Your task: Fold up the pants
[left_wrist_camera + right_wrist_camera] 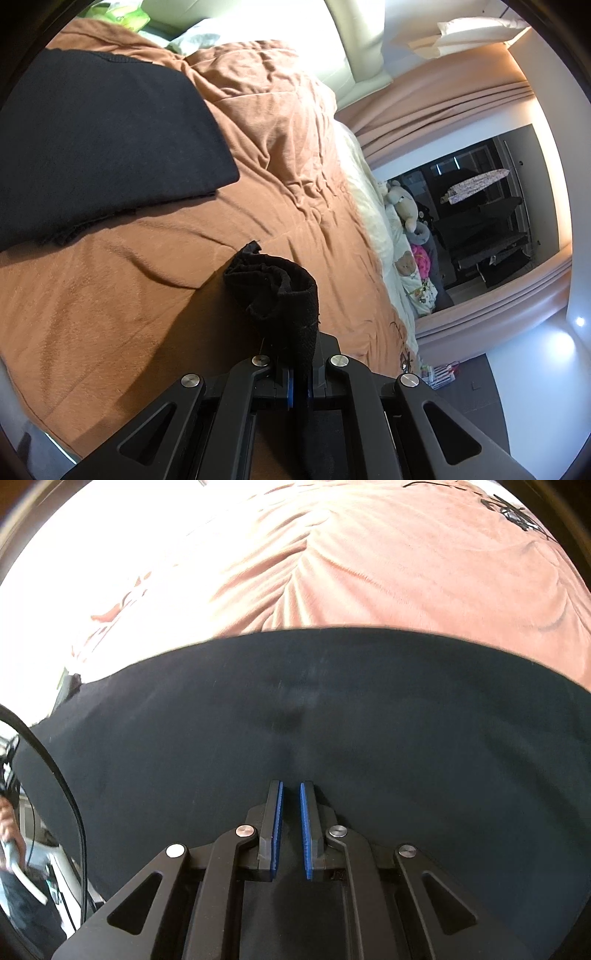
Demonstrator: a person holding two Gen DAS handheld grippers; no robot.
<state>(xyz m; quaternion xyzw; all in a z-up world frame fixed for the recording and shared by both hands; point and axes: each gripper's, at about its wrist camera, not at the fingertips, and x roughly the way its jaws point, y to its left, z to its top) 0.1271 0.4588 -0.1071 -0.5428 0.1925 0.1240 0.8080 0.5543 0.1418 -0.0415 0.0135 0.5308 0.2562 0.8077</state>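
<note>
The black pants (pixel 103 140) lie flat on the orange-brown bedspread (pixel 147 295) at the upper left of the left wrist view. My left gripper (pixel 299 354) is shut on a bunched, rolled end of the black fabric (pixel 280 291), which stands up from between its blue pads above the bedspread. In the right wrist view the pants (pixel 369 709) spread as a wide dark sheet across the bedspread (pixel 369 572). My right gripper (pixel 291 786) hovers low over them, its blue pads (pixel 279 823) nearly together with nothing between them.
The bed's far edge carries stuffed toys (pixel 402 206) and a cream pillow (pixel 351 44). Pink curtains (pixel 443 99) frame a dark window (pixel 487 221). A black cable (pixel 66 786) and a person's hand (pixel 9 823) show at the left.
</note>
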